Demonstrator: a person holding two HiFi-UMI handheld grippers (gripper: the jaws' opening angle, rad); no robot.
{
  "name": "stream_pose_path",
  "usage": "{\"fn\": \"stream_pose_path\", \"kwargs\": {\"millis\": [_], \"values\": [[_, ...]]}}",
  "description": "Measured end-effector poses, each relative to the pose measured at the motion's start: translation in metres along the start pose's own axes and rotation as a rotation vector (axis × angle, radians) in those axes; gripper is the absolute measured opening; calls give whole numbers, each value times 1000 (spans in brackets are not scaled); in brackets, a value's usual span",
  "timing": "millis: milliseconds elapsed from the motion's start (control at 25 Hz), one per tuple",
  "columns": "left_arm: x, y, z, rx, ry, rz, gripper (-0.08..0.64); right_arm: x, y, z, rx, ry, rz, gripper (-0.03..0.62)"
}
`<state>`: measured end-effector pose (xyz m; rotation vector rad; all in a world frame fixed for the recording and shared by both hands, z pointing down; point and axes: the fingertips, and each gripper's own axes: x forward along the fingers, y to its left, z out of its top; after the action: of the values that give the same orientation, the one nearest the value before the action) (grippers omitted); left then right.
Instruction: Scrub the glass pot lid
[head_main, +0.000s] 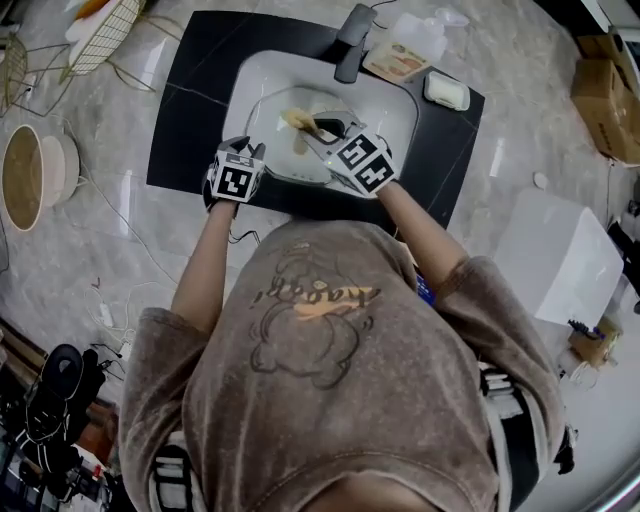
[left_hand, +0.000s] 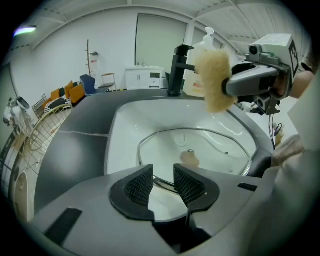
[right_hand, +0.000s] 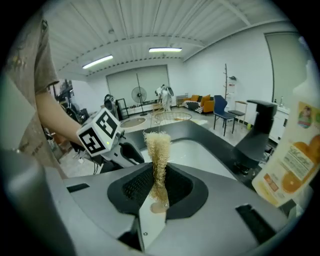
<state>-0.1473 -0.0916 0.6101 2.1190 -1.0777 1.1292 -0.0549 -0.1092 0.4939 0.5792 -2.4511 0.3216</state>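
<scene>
While the left gripper (left_hand: 162, 174) has its jaws partly apart, the near rim of the glass lid (left_hand: 210, 145) crosses the gap at the pads, with no pinch visible; the round lid lies nearly flat in the white sink (left_hand: 125, 125), reaching away from the jaws; the right gripper (right_hand: 159, 172) clamps a loofah (right_hand: 157, 142), edge-up, long axis along its jaws, above the lid

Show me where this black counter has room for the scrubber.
Free: the black counter left of the white sink basin, and the narrower strip to its right, in front of the white soap dish. Crowded: the basin, filled by the glass pot lid; behind it stand the black faucet and plastic soap bottle.
</scene>
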Motion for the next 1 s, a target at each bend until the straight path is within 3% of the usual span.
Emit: {"fn": "stream_pose_path", "kwargs": {"millis": [200,600,720,1000], "values": [[1,-1,1,3,3,0,138,55,10,-29,-164,158,75,61],[1,-1,2,0,1,-1,134,112,24,-79,-391,350,207,58],[1,-1,2,1,4,-5,132,120,32,-89,-422,376,253,58],[0,4,2,-16,-1,-14,107,142,18,-91,-399,389,251,58]]}}
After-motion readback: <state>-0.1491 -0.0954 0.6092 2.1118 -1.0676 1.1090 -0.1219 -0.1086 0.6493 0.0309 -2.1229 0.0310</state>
